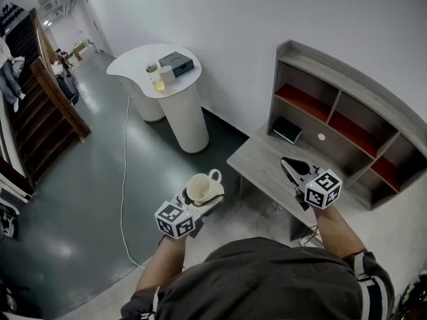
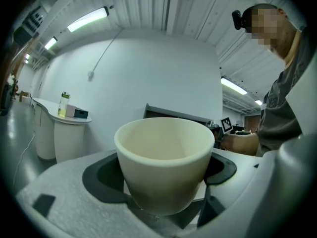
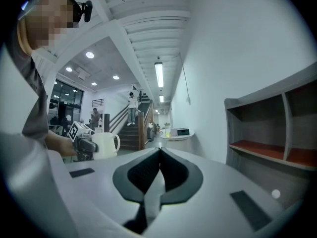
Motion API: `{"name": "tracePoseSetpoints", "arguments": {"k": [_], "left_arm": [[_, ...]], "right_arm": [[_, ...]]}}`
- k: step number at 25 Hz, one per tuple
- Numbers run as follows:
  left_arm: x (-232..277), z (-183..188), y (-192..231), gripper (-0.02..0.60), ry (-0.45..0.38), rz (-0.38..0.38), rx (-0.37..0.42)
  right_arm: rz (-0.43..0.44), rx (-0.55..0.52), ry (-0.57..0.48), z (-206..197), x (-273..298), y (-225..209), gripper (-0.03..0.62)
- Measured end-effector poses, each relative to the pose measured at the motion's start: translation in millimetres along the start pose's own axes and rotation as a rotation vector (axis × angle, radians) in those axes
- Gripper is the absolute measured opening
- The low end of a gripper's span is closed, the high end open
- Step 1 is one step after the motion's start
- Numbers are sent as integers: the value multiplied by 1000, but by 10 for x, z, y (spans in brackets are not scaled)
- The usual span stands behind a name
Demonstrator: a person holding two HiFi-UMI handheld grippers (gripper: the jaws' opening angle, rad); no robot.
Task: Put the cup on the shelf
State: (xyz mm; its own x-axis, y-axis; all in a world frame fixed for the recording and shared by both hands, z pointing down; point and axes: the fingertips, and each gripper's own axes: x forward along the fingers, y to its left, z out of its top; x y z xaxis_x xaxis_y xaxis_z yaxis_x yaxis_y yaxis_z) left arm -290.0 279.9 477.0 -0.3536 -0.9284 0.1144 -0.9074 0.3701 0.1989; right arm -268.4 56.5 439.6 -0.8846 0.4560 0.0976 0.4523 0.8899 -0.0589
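Cup (image 1: 203, 187) in pinch of left gripper (image 1: 198, 199) above perhaps polished floor (image 1: 80, 199); right gripper (image 1: 292, 167) closed, above table (image 1: 257, 160).

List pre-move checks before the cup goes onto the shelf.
1. Grip: ok. Left tool is shut on the cup, low on its body.
2. Cup upright: ok.
3. Right tool free: ok. Jaws together, nothing between them.
4. Free slot: ok. The shelf has red-floored upper compartments that look empty; a black box sits lower left.
5. Cup at shelf: not ok. It is over the floor, left of the desk.
6. Grip firmness: cannot tell.
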Motion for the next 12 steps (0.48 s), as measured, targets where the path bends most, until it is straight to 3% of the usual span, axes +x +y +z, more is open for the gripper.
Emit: {"name": "tracePoseSetpoints", "arguments": {"k": [8, 12], "left_arm": [[873, 29, 88, 425, -13, 143, -46], [1025, 44, 221, 425, -15, 175, -63]], "right_arm": [[173, 0, 20, 20, 352, -941, -8], [190, 17, 25, -54, 571, -1214, -8]]}}
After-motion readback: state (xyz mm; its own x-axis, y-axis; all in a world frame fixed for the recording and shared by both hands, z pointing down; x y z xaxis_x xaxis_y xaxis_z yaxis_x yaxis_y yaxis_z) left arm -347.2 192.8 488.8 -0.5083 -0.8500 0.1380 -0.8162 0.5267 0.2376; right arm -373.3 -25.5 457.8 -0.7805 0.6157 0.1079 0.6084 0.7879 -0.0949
